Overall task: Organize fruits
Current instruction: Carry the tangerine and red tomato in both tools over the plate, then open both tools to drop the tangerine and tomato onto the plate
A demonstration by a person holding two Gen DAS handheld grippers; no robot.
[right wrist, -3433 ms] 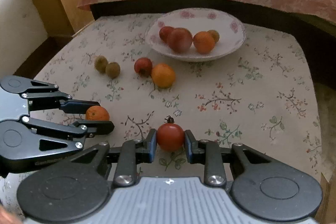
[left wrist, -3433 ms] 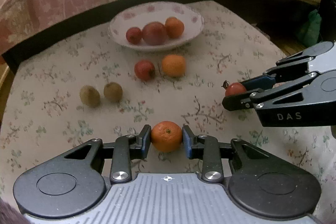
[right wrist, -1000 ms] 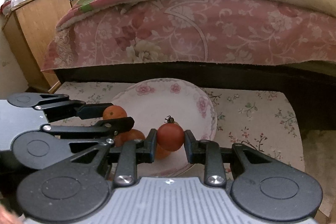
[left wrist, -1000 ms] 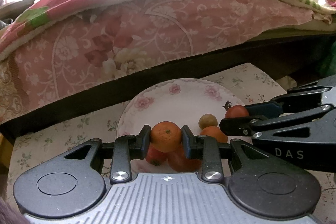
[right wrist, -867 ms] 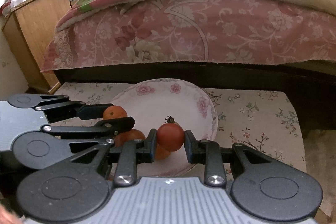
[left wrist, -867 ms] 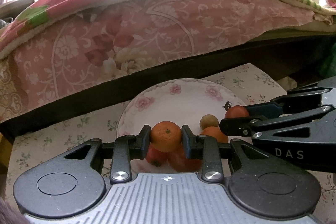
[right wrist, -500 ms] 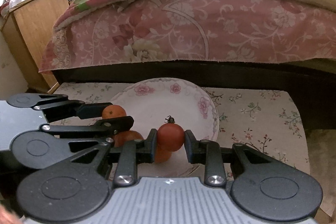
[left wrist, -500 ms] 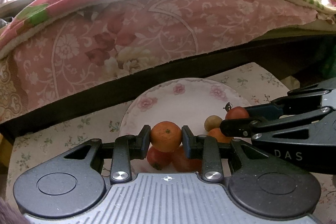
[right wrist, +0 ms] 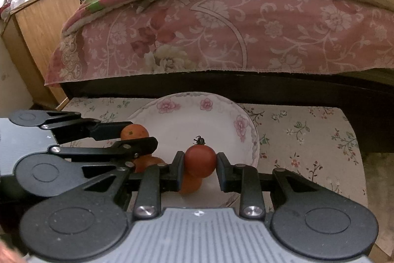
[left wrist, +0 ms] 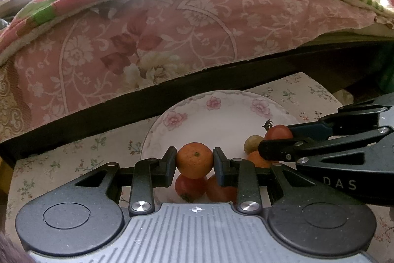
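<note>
My left gripper is shut on a small orange tangerine, held over the near part of the flowered white plate. Beside it on the right, my right gripper is shut on a red tomato with a dark stem, also above the plate. Red and orange fruits lie in the plate under both grippers, mostly hidden by the fingers. A small yellowish fruit sits in the plate near the right gripper's tips. The tangerine shows between the left gripper's fingers in the right wrist view.
The plate rests on a low table with a flowered cloth. Right behind it a bed with a pink floral blanket overhangs a dark frame. A wooden cabinet stands at the far left.
Since 3.4 s ago both grippers carried their fruit from the table's front to above the plate. Over the last second they have sunk slightly toward it.
</note>
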